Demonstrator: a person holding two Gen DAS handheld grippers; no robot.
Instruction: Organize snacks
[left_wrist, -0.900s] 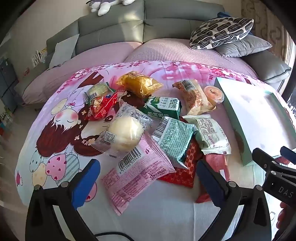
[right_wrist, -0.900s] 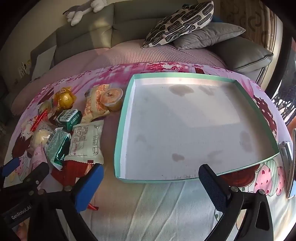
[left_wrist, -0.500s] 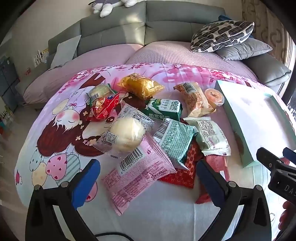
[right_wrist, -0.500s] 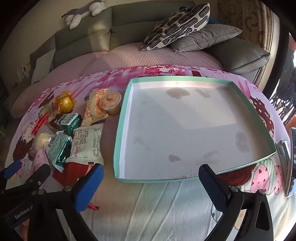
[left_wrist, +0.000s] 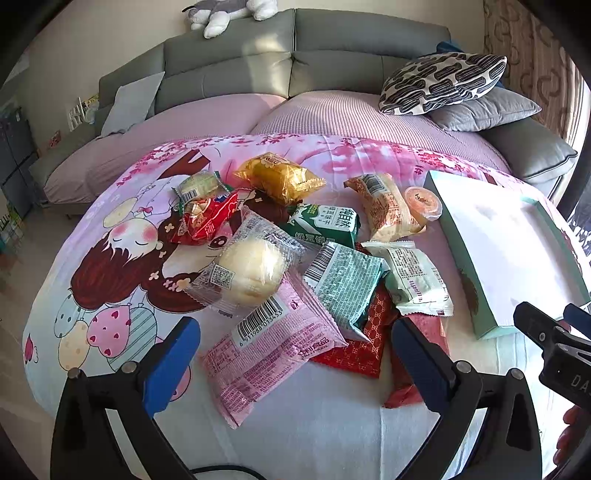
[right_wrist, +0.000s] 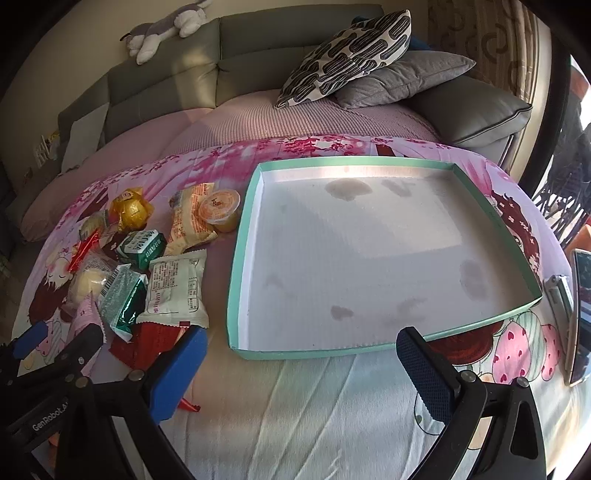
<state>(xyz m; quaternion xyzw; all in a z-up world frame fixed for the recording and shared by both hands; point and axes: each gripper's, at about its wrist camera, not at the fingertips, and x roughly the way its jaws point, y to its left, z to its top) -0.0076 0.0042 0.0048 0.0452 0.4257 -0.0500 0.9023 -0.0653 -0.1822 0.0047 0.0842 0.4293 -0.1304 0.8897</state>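
Observation:
Several snack packets lie in a pile on a cartoon-print cover: a pink packet (left_wrist: 266, 347), a clear-wrapped bun (left_wrist: 247, 273), a teal packet (left_wrist: 343, 284), a white packet (left_wrist: 413, 277), a green carton (left_wrist: 328, 221), a gold packet (left_wrist: 280, 177) and a jelly cup (left_wrist: 421, 201). My left gripper (left_wrist: 295, 358) is open just short of the pink packet, holding nothing. A shallow teal-rimmed tray (right_wrist: 240, 280) lies to the right, with nothing in it. My right gripper (right_wrist: 299, 373) is open at the tray's near edge. The white packet (right_wrist: 177, 291) shows there too.
A grey sofa with a patterned cushion (left_wrist: 439, 83) and a grey cushion (right_wrist: 402, 77) stands behind. A plush toy (left_wrist: 225, 11) lies on the sofa back. A phone (right_wrist: 580, 314) lies at the right edge of the cover.
Both views have shifted slightly, as both grippers tilted or pulled back a little. The snacks and tray have not moved. Both grippers stay open.

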